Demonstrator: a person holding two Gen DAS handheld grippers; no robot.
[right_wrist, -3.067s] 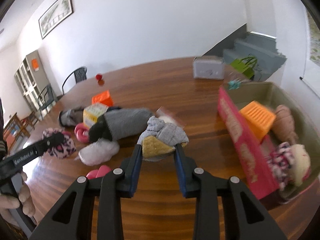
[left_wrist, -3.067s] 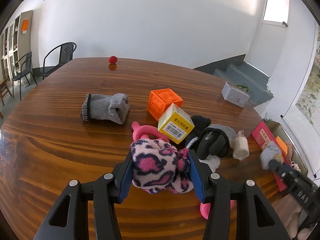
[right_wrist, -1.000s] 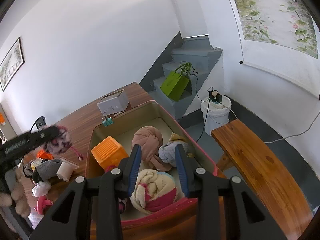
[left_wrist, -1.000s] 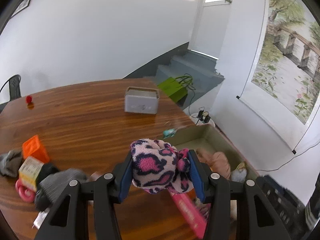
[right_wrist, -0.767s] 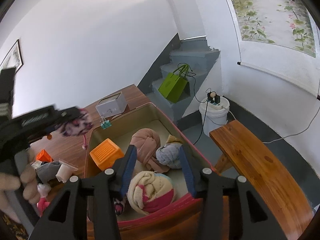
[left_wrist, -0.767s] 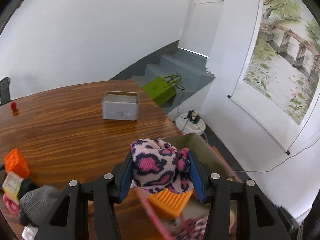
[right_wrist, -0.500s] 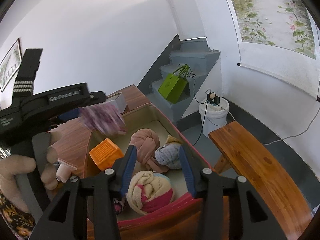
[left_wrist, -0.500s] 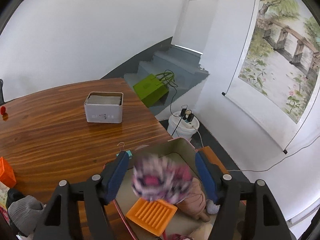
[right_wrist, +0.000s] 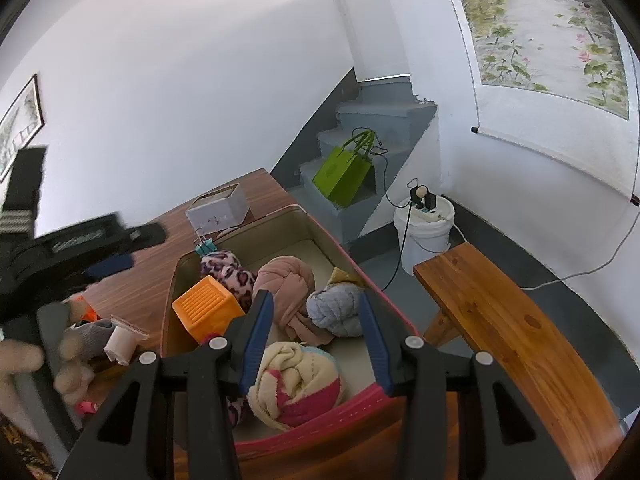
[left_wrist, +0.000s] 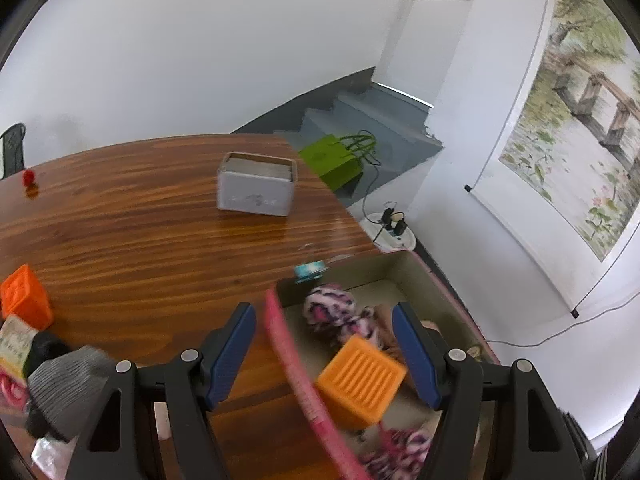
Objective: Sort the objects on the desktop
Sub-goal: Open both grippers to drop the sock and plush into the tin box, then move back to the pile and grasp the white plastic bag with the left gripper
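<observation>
Both wrist views look steeply down from close above the pink-rimmed box (left_wrist: 416,276) (right_wrist: 320,236), which they share.

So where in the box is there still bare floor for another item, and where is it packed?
Bare floor in the box shows at the far end, between its far wall, the leopard sock and the pink cloth bundle. The near end is crowded: orange block, grey-blue bundle and cream-and-pink roll.

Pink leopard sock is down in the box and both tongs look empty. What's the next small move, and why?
Probably swing the left tongs, jaws opening with nothing between them, back toward the grey sock on the table. The leopard sock already lies in the box beside the orange cube, and unsorted items remain.
</observation>
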